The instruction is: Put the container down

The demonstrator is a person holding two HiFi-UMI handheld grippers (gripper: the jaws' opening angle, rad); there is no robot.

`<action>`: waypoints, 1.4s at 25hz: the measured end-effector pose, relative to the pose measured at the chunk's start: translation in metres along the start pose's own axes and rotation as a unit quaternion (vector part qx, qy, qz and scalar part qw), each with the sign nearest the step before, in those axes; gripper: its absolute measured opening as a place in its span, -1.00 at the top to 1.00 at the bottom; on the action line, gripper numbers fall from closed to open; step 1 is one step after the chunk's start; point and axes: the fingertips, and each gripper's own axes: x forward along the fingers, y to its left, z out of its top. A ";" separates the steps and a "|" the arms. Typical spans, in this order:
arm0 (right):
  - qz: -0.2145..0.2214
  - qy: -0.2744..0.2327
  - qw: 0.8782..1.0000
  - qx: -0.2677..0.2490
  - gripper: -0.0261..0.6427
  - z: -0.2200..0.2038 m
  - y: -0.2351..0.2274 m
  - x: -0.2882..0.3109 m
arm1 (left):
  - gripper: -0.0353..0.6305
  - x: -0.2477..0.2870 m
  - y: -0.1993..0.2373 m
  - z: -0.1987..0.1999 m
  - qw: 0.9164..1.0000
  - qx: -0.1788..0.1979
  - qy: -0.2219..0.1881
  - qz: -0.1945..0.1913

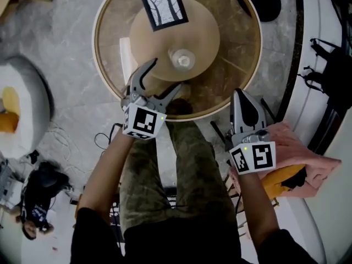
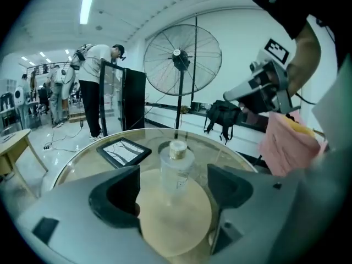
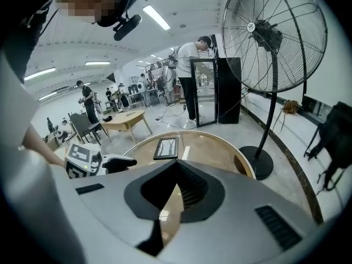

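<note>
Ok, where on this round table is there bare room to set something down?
Free: the table's right side between tan disc and rim, and the left arc beside the picture frame. Crowded: the near edge, where the left gripper faces the container.

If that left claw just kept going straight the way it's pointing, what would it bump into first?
Probably the clear gold-capped container, standing on the round wooden board right ahead of the left gripper, whose jaws are open; depth is hard to judge.
</note>
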 end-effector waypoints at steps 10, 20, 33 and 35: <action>-0.014 -0.036 0.999 0.026 0.86 0.096 0.059 -0.074 | -0.11 -0.179 0.063 0.153 0.974 -0.171 -0.128 0.083; -0.040 -0.123 0.991 -0.024 0.86 0.263 0.129 -0.204 | 0.82 -0.368 0.063 0.304 0.965 -0.160 -0.160 0.133; -0.082 -0.231 0.967 -0.065 0.86 0.378 0.183 -0.294 | 0.83 -0.450 0.072 0.426 0.953 -0.094 -0.256 0.134; -0.082 -0.240 0.965 -0.061 0.86 0.384 0.182 -0.292 | 0.83 -0.452 0.072 0.434 0.953 -0.091 -0.261 0.126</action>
